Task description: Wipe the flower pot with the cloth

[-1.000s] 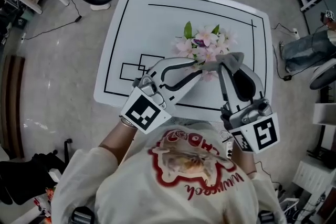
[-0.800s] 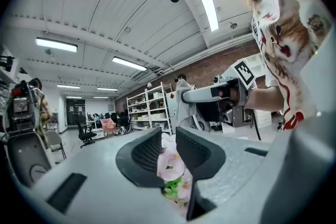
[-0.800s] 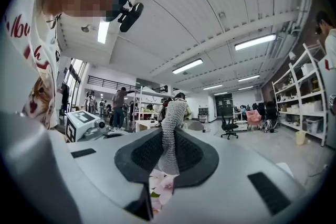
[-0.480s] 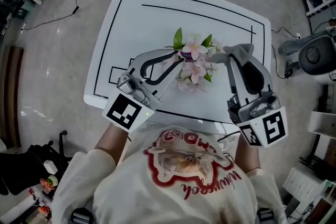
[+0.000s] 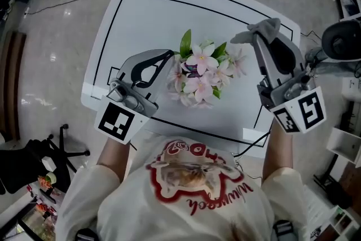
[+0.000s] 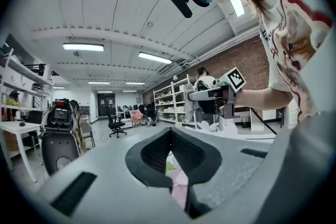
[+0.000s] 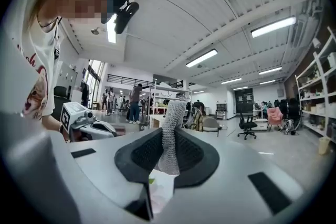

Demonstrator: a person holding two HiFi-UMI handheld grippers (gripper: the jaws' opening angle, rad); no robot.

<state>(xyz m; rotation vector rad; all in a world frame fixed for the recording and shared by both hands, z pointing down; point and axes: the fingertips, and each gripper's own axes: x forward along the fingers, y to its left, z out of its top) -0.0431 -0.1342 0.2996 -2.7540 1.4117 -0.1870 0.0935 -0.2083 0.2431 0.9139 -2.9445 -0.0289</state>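
Status: the flower pot (image 5: 196, 75) is on the white table (image 5: 169, 14), about mid-table and a bit toward your side. From above you mostly get pink blooms and green leaves; the pot body sits hidden under them.

Your right gripper (image 5: 264, 35) is clamped on the grey cloth (image 5: 258, 30). In the right gripper view the cloth (image 7: 170, 131) stands up between the 2 pads of the right gripper (image 7: 169, 150), pinched narrow, with its free end poking past the tips. It's over the table's right side, clear of the blooms, and the cloth isn't touching the pot.

Your left gripper (image 5: 168, 55) is just left of the flowers, jaw tips together and right beside the leaves. In its own view, the left gripper (image 6: 169, 136) leaves only a thin slit below the tips, with pink and green showing through it. I can't tell whether anything is pinched there.

Both grippers point roughly level.
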